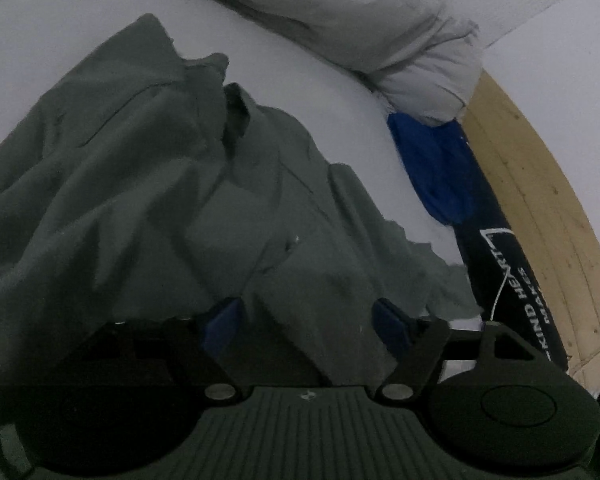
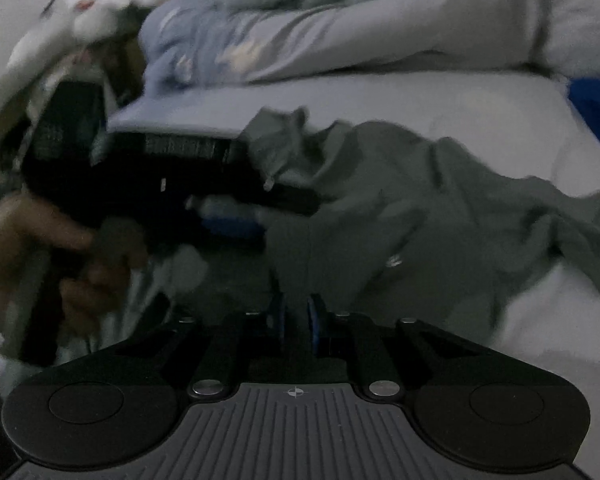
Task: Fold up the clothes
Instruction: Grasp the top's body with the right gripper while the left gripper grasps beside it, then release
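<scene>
A grey-green shirt (image 1: 140, 160) lies crumpled on the white bed sheet (image 1: 320, 60). My left gripper (image 1: 306, 324) sits low over its near part, the blue pads well apart, with a raised fold of the shirt between them; I see no pad pressing on it. In the right wrist view the shirt (image 2: 420, 200) spreads to the right. My right gripper (image 2: 296, 320) has its blue pads nearly together on the shirt's near edge. The left gripper (image 2: 260, 208) reaches in from the left, held by a hand (image 2: 28, 232), its fingers at the shirt's far edge.
A pale duvet (image 1: 380, 20) is bunched along the far side of the bed, with more bedding (image 2: 228, 40) piled behind. A blue cloth (image 1: 432, 168) and a dark lettered fabric (image 1: 512, 300) hang at the bed's edge, beside a wooden floor (image 1: 540, 180).
</scene>
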`<state>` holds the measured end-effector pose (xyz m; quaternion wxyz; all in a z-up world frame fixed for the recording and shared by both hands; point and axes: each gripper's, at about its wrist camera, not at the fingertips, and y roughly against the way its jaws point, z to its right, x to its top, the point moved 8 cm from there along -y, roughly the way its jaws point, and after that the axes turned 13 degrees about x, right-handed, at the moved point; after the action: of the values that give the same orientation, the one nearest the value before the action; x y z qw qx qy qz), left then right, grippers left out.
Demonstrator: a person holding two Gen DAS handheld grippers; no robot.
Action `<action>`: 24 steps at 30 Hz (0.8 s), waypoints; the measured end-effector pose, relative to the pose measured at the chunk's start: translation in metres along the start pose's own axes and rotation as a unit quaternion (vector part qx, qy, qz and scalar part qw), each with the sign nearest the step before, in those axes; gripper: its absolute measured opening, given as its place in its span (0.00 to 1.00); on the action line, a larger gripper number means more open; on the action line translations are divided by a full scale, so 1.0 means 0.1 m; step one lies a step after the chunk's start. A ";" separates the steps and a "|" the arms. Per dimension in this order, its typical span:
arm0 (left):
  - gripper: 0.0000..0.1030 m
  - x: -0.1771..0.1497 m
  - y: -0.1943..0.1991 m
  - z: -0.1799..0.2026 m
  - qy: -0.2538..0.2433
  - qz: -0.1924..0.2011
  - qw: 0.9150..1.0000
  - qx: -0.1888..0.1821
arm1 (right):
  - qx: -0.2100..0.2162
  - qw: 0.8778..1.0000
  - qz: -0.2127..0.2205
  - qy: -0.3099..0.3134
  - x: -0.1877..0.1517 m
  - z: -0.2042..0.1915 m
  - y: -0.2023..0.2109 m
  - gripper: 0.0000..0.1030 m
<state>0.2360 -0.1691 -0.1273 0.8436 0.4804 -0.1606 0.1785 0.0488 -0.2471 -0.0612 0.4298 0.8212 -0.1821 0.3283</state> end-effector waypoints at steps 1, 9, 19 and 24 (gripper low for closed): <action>0.27 0.01 0.01 0.01 -0.001 0.001 1.000 0.001 | 0.000 1.000 0.012 -0.018 0.09 0.07 0.05 0.22; 0.08 -0.09 0.32 0.31 -0.078 0.075 0.994 0.020 | -0.024 0.989 0.074 -0.126 0.56 0.60 0.24 0.60; 0.13 -0.40 0.65 0.74 -0.202 0.143 0.965 0.092 | -0.022 0.979 0.086 -0.183 0.60 0.78 0.30 0.63; 0.20 -0.52 0.67 0.96 -0.240 0.153 0.955 0.083 | -0.031 0.978 0.089 -0.186 0.55 0.81 0.41 0.63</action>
<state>0.1499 -0.2278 -0.0531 0.6999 0.5471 -0.4144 0.1978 0.0950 -0.3384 -0.0325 0.3825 0.8345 -0.3417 0.2012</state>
